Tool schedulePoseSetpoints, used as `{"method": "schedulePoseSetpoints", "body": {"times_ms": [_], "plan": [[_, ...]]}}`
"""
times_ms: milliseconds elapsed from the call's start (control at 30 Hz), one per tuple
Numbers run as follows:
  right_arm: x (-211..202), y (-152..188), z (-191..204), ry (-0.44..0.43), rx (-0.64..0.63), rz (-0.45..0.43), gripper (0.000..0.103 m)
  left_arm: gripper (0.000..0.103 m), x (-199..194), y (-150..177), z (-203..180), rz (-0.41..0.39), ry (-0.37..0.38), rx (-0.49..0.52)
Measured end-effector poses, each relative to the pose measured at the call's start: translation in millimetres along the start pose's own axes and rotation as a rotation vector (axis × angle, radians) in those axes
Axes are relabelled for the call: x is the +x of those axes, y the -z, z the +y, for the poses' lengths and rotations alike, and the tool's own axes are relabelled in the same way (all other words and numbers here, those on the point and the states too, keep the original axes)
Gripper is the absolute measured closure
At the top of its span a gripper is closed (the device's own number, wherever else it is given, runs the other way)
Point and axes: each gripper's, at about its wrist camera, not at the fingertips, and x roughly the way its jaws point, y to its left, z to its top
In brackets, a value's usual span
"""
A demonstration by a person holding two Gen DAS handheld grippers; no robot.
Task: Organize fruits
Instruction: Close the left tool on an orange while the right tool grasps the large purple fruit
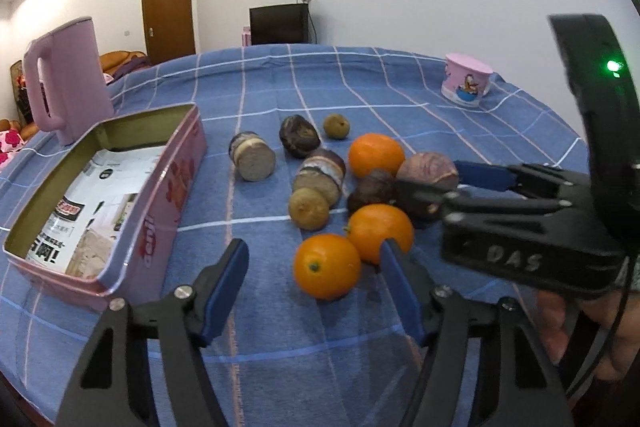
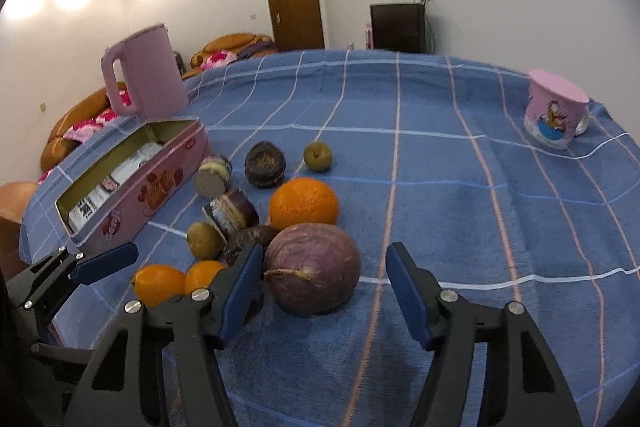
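Observation:
Several fruits lie on the blue checked tablecloth [image 1: 360,91]: three oranges, dark passion fruits, small green-brown fruits and cut pieces. My left gripper [image 1: 314,281] is open, its fingers on either side of the nearest orange [image 1: 326,265]. My right gripper [image 2: 324,289] is open around a large purple passion fruit [image 2: 312,269], which also shows in the left wrist view [image 1: 428,173]. An open pink tin box [image 1: 100,195] lined with printed paper holds no fruit. The box also shows in the right wrist view [image 2: 136,183].
A pink kettle [image 1: 66,79] stands behind the box. A pink cartoon mug [image 1: 466,79] stands upside down at the far right, near the table edge. A sofa, a door and a dark cabinet lie beyond the table.

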Motion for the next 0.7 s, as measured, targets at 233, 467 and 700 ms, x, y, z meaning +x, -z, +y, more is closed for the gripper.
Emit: {"method": "schedulePoseSetpoints", "body": {"times_ms": [233,467,700], "plan": [[2.7,1.0,-0.8,-0.024,0.007,0.017,0.049,0.051,2.3,0.3,5.5,0.012,0.048,-0.021],[0.6,1.4,0.1,-0.016,0.002,0.010,0.049,0.057,7.1,1.5,2.6,0.031,0.088,-0.017],[-1.2,1.9,0.0,-0.013,-0.002,-0.007,0.049,0.068,6.2,3.0,2.6,0.027,0.096,-0.001]]}}
